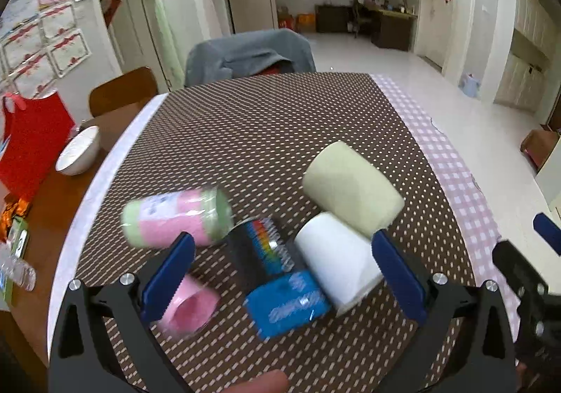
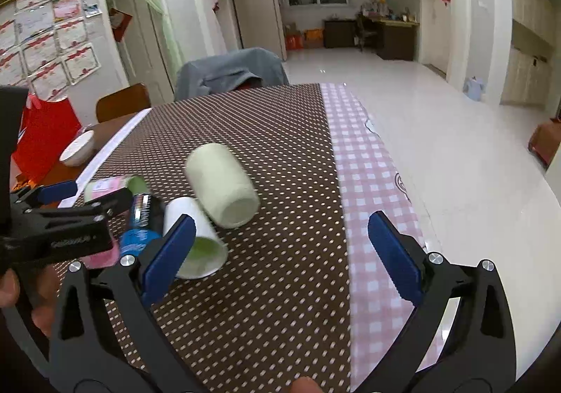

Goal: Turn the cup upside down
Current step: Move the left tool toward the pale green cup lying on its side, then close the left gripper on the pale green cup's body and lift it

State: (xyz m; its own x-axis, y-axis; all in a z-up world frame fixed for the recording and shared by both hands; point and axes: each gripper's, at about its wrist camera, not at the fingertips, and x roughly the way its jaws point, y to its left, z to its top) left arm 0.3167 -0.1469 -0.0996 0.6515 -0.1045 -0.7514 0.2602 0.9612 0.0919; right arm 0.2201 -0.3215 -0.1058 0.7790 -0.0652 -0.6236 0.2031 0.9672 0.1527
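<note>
Left tongs and right tongs are seen spread wide, blue ridged pads bare, nothing gripped. Five cylindrical cups are recorded lying on their sides, clustered on the brown dotted tabletop cloth toward its near edge: pale green cup, white cup, blue-and-black cup, pink cup, pink-and-green cup. Only the right view shows the white cup's greenish interior.
</note>
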